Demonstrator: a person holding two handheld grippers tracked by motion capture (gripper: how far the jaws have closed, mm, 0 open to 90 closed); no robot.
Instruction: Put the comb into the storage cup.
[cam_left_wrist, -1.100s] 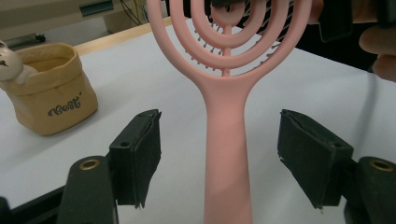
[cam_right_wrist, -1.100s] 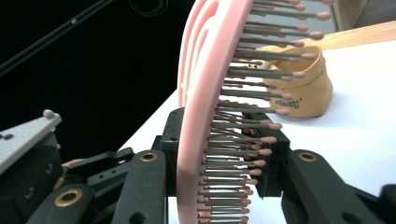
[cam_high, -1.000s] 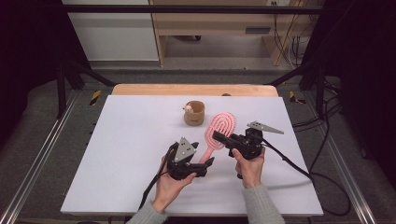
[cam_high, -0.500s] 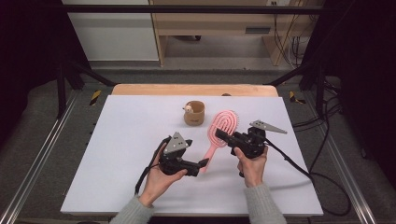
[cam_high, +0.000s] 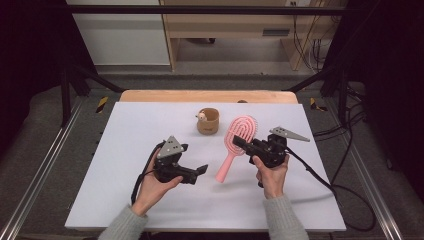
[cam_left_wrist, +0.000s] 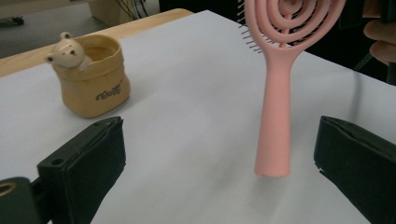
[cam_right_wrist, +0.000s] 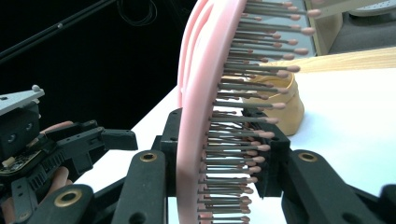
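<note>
A pink hairbrush (cam_high: 235, 147) is held by its round head in my right gripper (cam_high: 240, 142), which is shut on it. In the right gripper view the bristles (cam_right_wrist: 243, 140) stick out to the right between the jaws (cam_right_wrist: 219, 154). The brush handle (cam_left_wrist: 275, 116) slants down toward the white table, its end at or just above the surface. My left gripper (cam_high: 202, 170) is open, a little left of the handle's end and apart from it. In the left gripper view its wide-set jaws (cam_left_wrist: 217, 126) frame the handle from a distance.
A small tan cup with a bear figure on its rim (cam_high: 208, 121) stands behind the brush, also in the left gripper view (cam_left_wrist: 93, 77). The white table (cam_high: 125, 150) has bare room at left and front. Cables trail from both grippers.
My left gripper has drawn back to the left, away from the brush handle, and stands open. The right gripper still holds the brush head in about the same place.
</note>
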